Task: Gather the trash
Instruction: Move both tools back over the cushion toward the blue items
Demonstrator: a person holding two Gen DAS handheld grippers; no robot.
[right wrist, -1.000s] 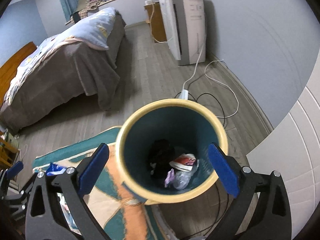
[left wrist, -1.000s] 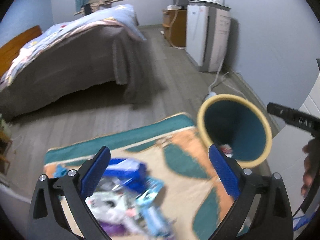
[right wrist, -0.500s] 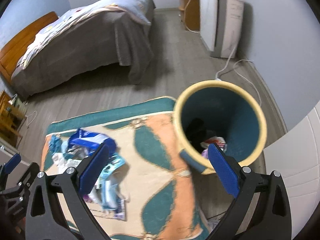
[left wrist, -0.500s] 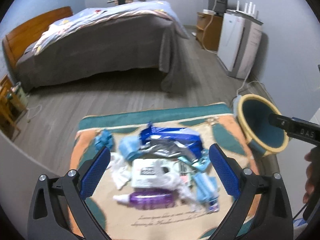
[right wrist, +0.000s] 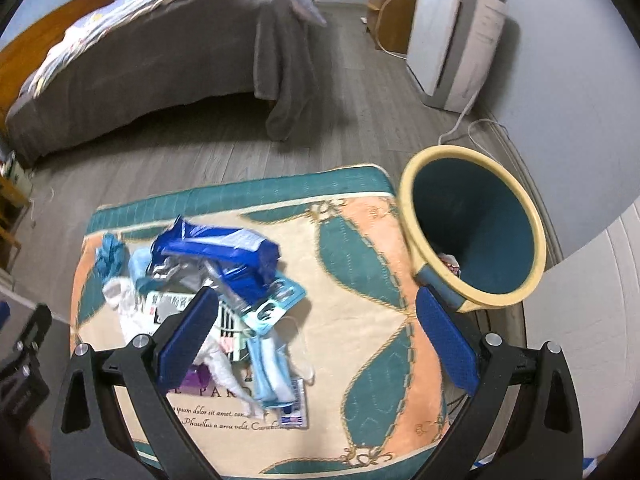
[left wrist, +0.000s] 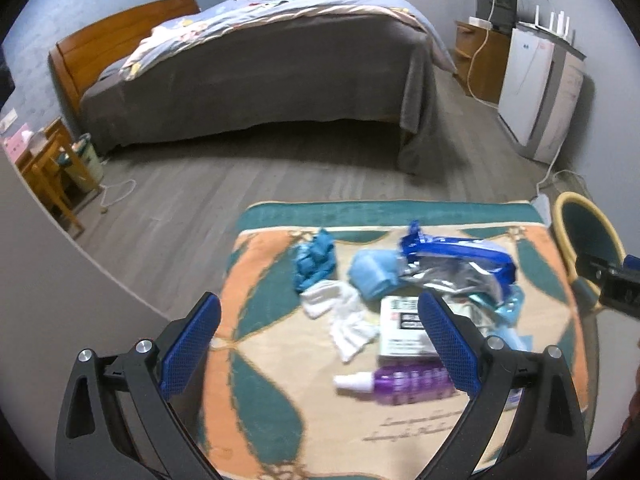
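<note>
Trash pile [right wrist: 224, 280] on rug [right wrist: 360, 300] — bin [right wrist: 476, 236] beside it

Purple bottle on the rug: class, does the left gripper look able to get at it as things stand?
Probably yes. The left gripper is open and empty, and the purple bottle lies uncovered on the rug, with only a white box beside it.

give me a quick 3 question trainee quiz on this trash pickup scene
1. True or false: the left gripper is shut on the purple bottle.
2. Where is the bin? A) on the bed B) at the rug's edge C) on the pile
3. Fill in: the big crumpled wrapper on the pile is ____ and silver.

Key: 1 false, both grippers are open and empty, the right gripper too; 2 B; 3 blue.
</note>
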